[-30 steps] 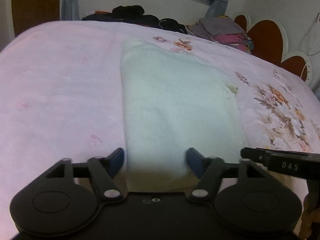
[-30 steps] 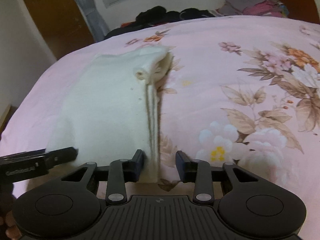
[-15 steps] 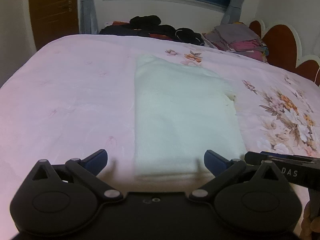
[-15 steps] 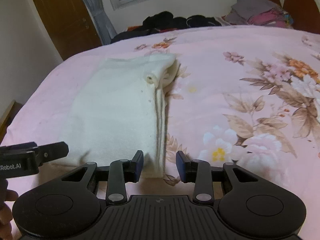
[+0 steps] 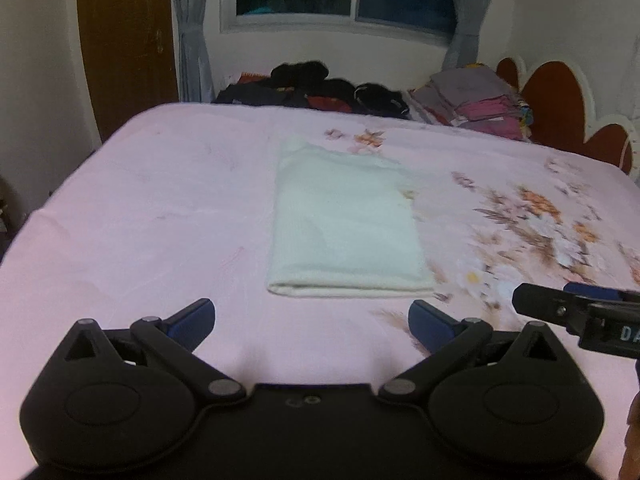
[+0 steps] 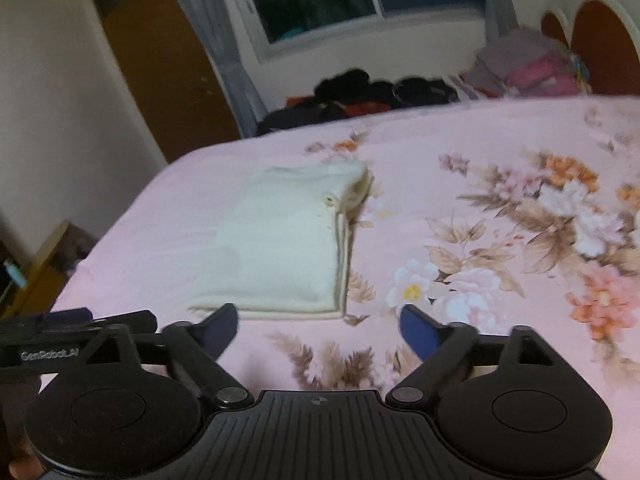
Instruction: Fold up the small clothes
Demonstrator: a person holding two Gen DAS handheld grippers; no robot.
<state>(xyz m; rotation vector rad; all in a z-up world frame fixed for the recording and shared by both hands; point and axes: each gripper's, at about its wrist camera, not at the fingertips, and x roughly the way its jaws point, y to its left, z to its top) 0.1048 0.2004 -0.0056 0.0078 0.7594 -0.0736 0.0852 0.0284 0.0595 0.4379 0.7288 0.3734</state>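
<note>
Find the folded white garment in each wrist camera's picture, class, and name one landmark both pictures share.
Left wrist view: the folded white garment lies at the centre of the pink bedsheet, past the open tongs.
Right wrist view: the garment lies left of centre, its stacked edges facing right.
Shared landmark: the pile of dark clothes at the far edge of the bed, under the window.

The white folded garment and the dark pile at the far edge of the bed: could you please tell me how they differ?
The white folded garment lies flat as a neat rectangle in the middle of the bed; the dark pile is a loose, lumpy heap at the far edge. The garment is a single pale piece; the pile mixes black and red pieces. Both rest untouched.
</note>
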